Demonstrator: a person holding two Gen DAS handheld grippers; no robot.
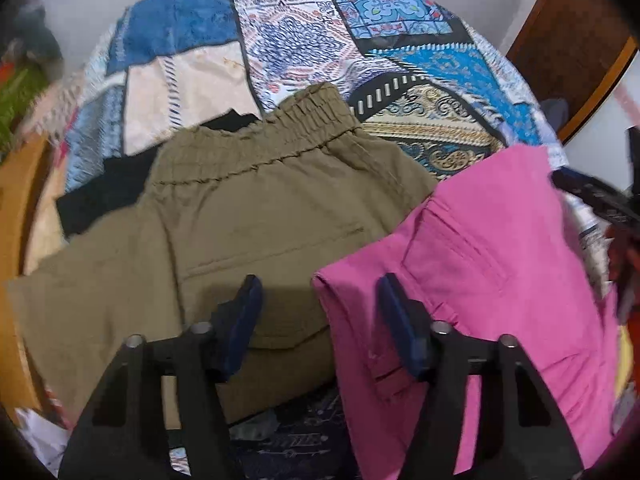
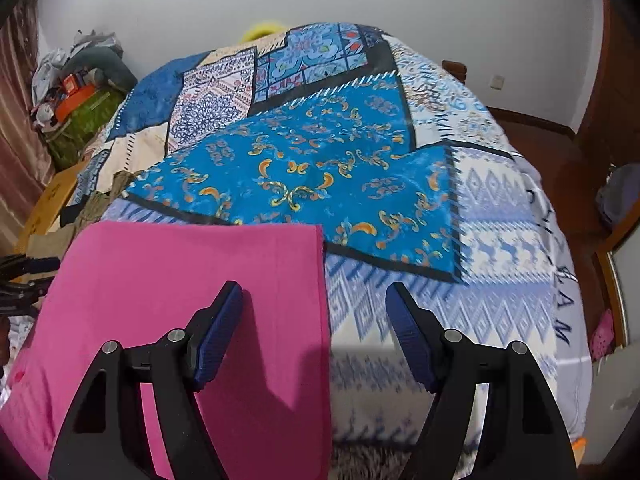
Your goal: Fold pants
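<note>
Pink pants (image 2: 192, 300) lie flat on the patterned bed (image 2: 500, 280), beside olive pants (image 1: 260, 208) | left gripper (image 1: 316, 320) and right gripper (image 2: 314, 320) released, holding nothing | soft, light, floppy cloth; likely best pinched at its edges.

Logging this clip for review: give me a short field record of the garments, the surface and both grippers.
surface: bed with patterned quilt
pink pants: lying flat on the quilt, near edge
olive pants: beside the pink pair, elastic waistband away from camera
black garment: partly under the olive pair
left gripper: open, above both pairs' adjoining edges
right gripper: open, over the pink pair's side edge
</note>
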